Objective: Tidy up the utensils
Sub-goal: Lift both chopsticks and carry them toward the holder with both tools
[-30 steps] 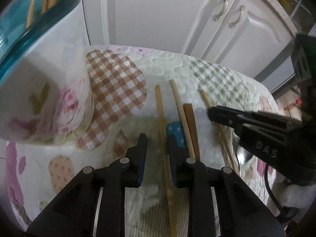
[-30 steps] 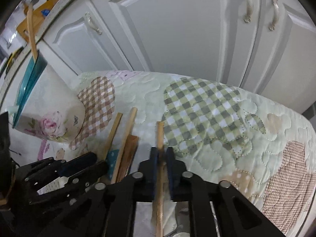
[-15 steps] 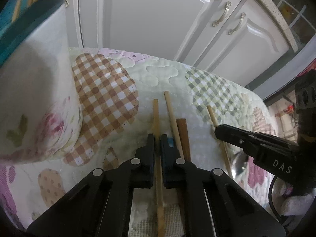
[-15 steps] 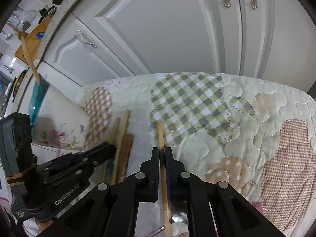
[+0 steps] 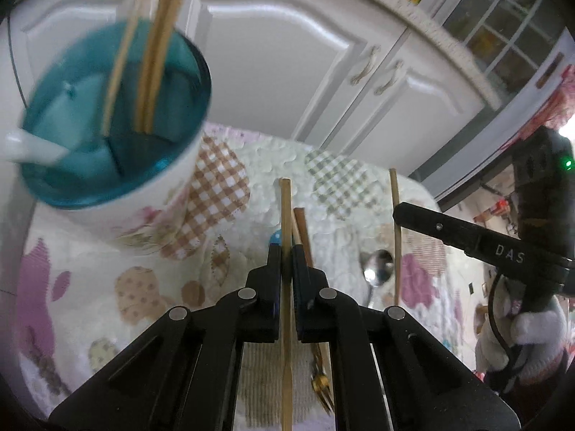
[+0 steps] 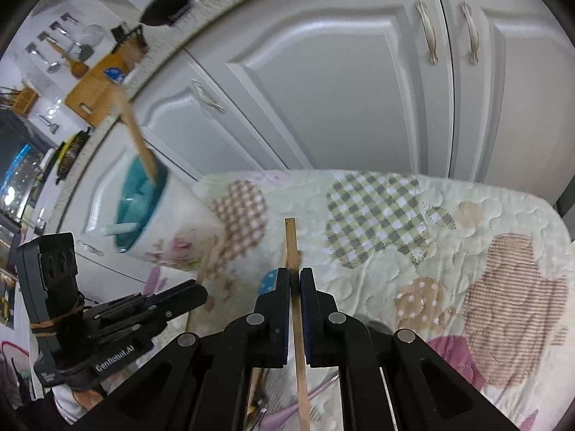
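My left gripper (image 5: pixel 286 251) has its black jaws pressed together on a thin pale wooden chopstick (image 5: pixel 286 215), which runs straight up between the pads and sticks out beyond the tips, lifted clear of the quilted patchwork cloth (image 5: pixel 107 280). My right gripper (image 6: pixel 294 276) pinches a second flat wooden chopstick (image 6: pixel 291 240) the same way, its end pointing toward the white cabinet doors (image 6: pixel 341 89).

In the left view, the white floral utensil holder with a teal inside (image 5: pixel 118 186) stands to the upper left on the cloth. It is split into compartments; several wooden chopsticks (image 5: pixel 158 54) already stand in it, and a white handle (image 5: pixel 32 145) leans over its near-left rim. I cannot tell which compartment each sits in, as that part is blurred.

Still on the cloth, just behind my left jaws, lie a darker brown wooden stick (image 5: pixel 302 230) and, to the right, a metal spoon (image 5: pixel 377 273) with its bowl facing up. Under my left gripper a small gold-coloured fork (image 5: pixel 321 388) shows through the linkage. The right gripper also appears at the right edge of the left view, with its chopstick standing upright beside the spoon.
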Available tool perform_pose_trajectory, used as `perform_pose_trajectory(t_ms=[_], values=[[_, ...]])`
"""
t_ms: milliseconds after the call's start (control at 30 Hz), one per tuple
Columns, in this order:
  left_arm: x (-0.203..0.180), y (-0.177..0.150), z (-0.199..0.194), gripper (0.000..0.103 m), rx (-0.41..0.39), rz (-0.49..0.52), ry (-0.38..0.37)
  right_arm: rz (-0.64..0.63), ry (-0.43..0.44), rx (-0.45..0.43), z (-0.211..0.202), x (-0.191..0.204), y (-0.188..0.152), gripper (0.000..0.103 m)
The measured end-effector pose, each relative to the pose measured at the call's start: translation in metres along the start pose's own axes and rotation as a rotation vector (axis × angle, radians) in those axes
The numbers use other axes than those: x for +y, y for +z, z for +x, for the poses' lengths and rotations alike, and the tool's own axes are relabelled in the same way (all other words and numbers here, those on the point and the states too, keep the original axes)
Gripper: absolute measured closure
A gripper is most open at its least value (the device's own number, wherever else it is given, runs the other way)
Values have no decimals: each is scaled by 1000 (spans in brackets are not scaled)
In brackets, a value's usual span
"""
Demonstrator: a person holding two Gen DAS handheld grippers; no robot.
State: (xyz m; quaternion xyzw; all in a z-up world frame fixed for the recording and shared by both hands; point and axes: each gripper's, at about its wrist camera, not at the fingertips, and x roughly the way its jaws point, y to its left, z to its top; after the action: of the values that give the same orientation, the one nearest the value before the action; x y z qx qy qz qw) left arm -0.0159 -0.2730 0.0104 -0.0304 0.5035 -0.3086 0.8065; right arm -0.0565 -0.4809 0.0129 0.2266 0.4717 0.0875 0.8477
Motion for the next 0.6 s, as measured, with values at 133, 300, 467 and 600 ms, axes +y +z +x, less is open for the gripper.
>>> perform_pose_trajectory(t_ms=[133, 300, 467, 600], values=[[-5, -1, -34, 99, -64, 6, -32, -37, 12, -44, -31, 15, -5, 98], [-10, -3, -68, 99, -124, 24, -50, -88, 22, -95, -61, 38, -11, 98], [-8, -1, -96, 99, -177, 32, -60, -137, 26, -148, -86, 63, -9, 98], [-3, 9, -122, 99, -242, 31, -61, -173, 28, -184, -100, 80, -2, 98]])
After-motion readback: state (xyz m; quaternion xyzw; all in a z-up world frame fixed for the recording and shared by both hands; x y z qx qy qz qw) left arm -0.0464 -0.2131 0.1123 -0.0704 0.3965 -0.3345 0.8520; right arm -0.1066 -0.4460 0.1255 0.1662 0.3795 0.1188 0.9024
